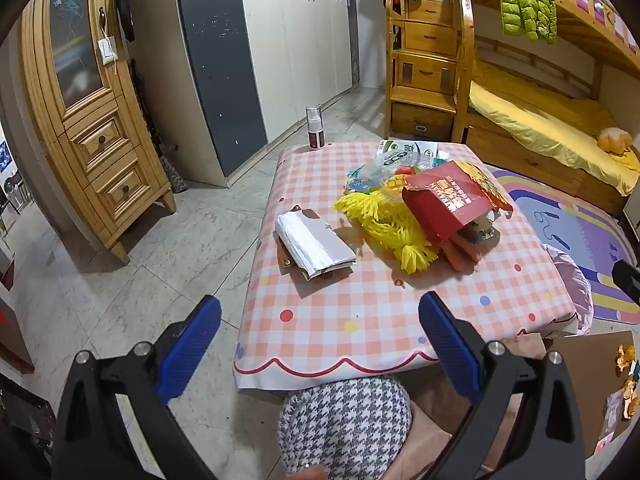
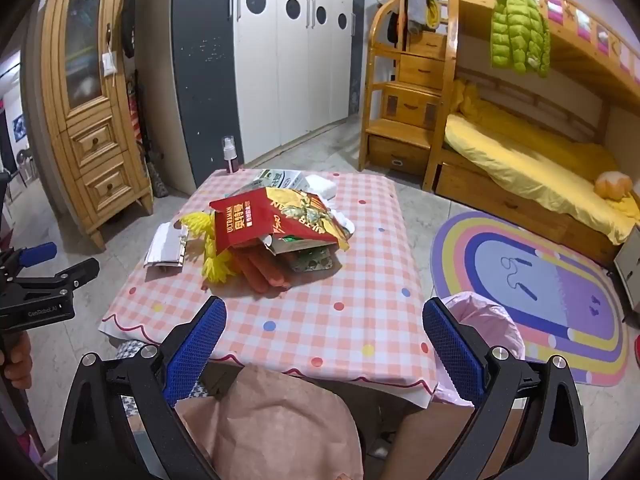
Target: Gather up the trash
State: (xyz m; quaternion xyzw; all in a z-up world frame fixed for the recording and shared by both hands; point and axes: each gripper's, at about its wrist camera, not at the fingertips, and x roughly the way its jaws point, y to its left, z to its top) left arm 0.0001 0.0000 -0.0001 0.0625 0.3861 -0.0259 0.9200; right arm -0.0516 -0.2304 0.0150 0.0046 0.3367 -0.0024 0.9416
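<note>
The low table (image 1: 360,320), under a pink checked cloth, fills the middle of both views. Beside its near right corner, at about four o'clock in the right wrist view, stands a bin lined with a pink trash bag (image 2: 484,320). The trash sits in a heap past the table's centre: a torn red Ultraman snack box (image 2: 256,220) at twelve o'clock, yellow foam fruit netting (image 1: 380,224) touching its left side, orange sausage-like sticks (image 2: 260,272) poking from beneath, and a green-and-white carton (image 2: 280,179) behind. A flattened silver-white wrapper (image 1: 312,244) lies apart at eleven o'clock in the left view. A small spray bottle (image 1: 315,128) stands at the far edge.

Both the left gripper (image 1: 320,344) and the right gripper (image 2: 324,344) hover short of the table, jaws spread wide, holding nothing. Collection looks not yet begun; the next move likely calls for reaching forward to pinch the red box.
</note>
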